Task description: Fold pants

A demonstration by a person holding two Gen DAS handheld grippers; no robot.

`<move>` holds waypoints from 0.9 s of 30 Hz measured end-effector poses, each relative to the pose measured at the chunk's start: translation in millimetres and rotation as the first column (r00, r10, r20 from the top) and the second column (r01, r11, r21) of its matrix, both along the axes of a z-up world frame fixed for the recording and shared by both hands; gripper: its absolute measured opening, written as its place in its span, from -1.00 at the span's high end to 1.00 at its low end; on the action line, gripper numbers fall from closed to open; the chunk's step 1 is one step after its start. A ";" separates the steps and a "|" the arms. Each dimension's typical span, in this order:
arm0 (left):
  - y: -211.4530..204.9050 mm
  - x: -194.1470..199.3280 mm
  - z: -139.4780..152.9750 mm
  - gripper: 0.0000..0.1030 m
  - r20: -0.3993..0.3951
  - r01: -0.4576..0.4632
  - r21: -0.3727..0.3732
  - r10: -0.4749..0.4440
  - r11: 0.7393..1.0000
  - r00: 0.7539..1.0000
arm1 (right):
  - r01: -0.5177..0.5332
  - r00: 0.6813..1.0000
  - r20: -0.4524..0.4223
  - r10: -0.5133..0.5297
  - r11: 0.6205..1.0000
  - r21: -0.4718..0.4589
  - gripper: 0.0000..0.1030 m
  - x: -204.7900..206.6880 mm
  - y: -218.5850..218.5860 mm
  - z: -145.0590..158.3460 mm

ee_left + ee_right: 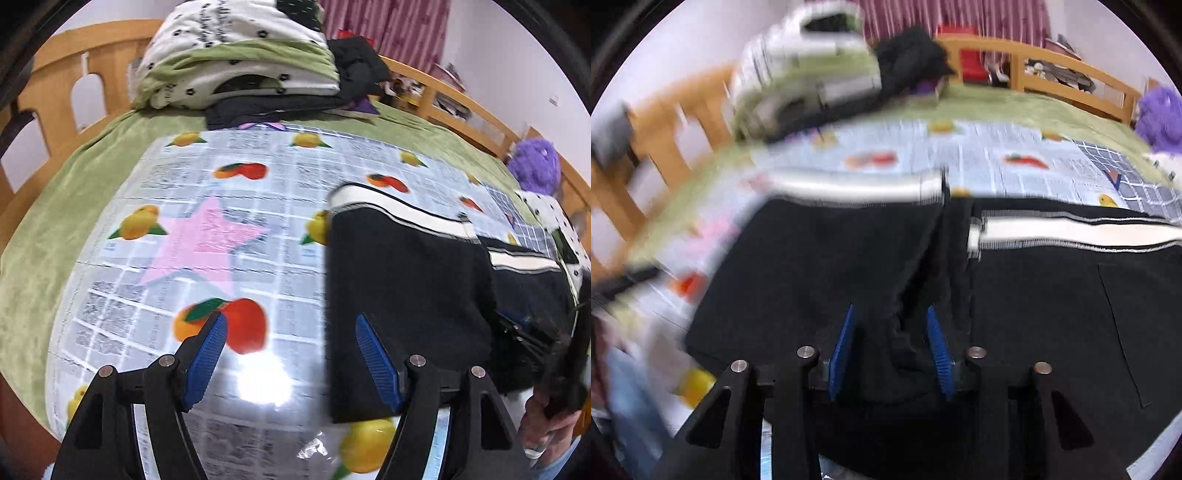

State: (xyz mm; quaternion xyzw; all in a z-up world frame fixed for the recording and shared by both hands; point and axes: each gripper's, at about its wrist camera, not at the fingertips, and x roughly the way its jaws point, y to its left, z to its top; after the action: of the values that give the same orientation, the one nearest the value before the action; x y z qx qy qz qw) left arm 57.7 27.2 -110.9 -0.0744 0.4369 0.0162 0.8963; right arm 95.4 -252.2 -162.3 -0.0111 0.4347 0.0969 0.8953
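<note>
Left gripper (291, 332): black plastic linkage arms, silver round pivot screws at the joints, blue ribbed pads (207, 354) on the fingers. Right gripper (892, 338): same build, black arms, silver screws, blue ribbed pads (842, 354). Person's hand (546, 424) at the lower right edge, light blue sleeve below it.

From each wrist we look steeply down, close over the bed (66, 206); both views share the pants (406, 280) and far headboard (1071, 79).
</note>
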 end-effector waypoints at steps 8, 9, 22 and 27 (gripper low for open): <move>19.5 1.4 0.9 -0.37 -0.002 0.014 -0.083 -0.014 0.996 1.000 | 0.104 0.993 0.018 -0.118 0.932 0.347 0.91 -36.6 -74.1 36.6; 19.1 2.2 -0.4 -0.37 -0.008 0.019 -0.085 -0.020 0.996 1.000 | 0.110 0.993 0.001 -0.117 0.934 0.339 0.91 -40.8 -75.3 35.2; 16.9 7.7 -16.1 -0.37 -0.068 0.019 -0.108 -0.026 0.994 0.997 | 0.189 0.982 -0.051 -0.182 0.944 0.269 0.09 -29.9 -66.4 5.9; 8.7 7.7 -17.7 -0.37 -0.067 0.034 -0.086 -0.039 0.996 0.997 | 0.214 0.971 -0.146 -0.188 0.959 0.188 0.09 -0.1 -54.5 -26.5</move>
State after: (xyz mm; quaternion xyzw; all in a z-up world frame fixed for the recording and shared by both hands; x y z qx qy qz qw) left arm 65.5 35.9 -128.7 -0.1038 0.4688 -0.0162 0.8770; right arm 95.4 -306.7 -188.8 0.1307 0.4774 0.0496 0.8675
